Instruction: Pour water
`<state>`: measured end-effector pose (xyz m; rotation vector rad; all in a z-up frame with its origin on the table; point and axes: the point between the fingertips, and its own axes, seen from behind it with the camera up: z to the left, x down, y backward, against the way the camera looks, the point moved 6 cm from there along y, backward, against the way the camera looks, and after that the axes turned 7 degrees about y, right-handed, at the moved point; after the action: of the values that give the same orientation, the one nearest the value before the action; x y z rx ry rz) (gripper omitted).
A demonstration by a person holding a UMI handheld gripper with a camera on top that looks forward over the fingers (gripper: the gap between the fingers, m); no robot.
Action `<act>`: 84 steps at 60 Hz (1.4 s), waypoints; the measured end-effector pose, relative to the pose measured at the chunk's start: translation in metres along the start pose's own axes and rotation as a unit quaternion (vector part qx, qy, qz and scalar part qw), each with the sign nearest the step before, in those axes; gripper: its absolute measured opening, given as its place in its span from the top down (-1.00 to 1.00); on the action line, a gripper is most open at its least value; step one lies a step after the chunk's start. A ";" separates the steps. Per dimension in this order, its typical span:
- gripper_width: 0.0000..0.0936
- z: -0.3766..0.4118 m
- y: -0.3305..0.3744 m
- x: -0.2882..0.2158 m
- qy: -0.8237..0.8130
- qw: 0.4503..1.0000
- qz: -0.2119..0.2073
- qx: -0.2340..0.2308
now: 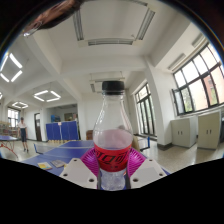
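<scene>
A clear plastic bottle (112, 135) with a white cap and a red label stands upright between my fingers. My gripper (112, 160) is shut on the bottle: both pink pads (92, 160) press on its labelled middle, one at each side. The bottle is held high, with the room's ceiling and far walls behind it. Water shows in its lower part below the label. No cup or other vessel is in view.
A large room lies beyond. Blue table-tennis tables (62, 148) stand at the far left. White cabinets (195, 130) line the right wall under big windows (200, 80). An air conditioner (108, 86) hangs on the far wall.
</scene>
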<state>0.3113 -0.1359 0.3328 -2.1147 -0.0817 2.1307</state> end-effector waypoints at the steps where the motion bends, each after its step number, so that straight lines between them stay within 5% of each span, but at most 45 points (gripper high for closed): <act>1: 0.31 -0.006 -0.003 0.011 0.020 1.000 0.009 0.007; 17: 0.32 -0.067 -0.003 0.179 0.113 0.980 0.162 0.035; 24: 0.30 -0.084 0.006 0.222 0.092 0.975 0.199 0.043; 27: 0.32 -0.088 0.003 0.228 0.077 0.978 0.185 0.054; 32: 0.29 -0.090 0.010 0.222 0.066 0.979 0.185 0.055; 41: -0.16 -0.085 0.009 0.225 0.081 0.975 0.199 0.050; 46: -0.85 -0.089 0.010 0.227 0.078 0.964 0.249 0.056; 48: -0.74 -0.090 0.004 0.226 0.075 0.961 0.260 0.057; 58: -0.82 -0.088 0.043 0.195 0.091 0.950 0.286 0.082; 84: -0.81 -0.015 0.282 0.064 0.095 0.936 0.316 0.120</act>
<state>0.3093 -0.4068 0.2313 -2.3903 0.9487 2.0453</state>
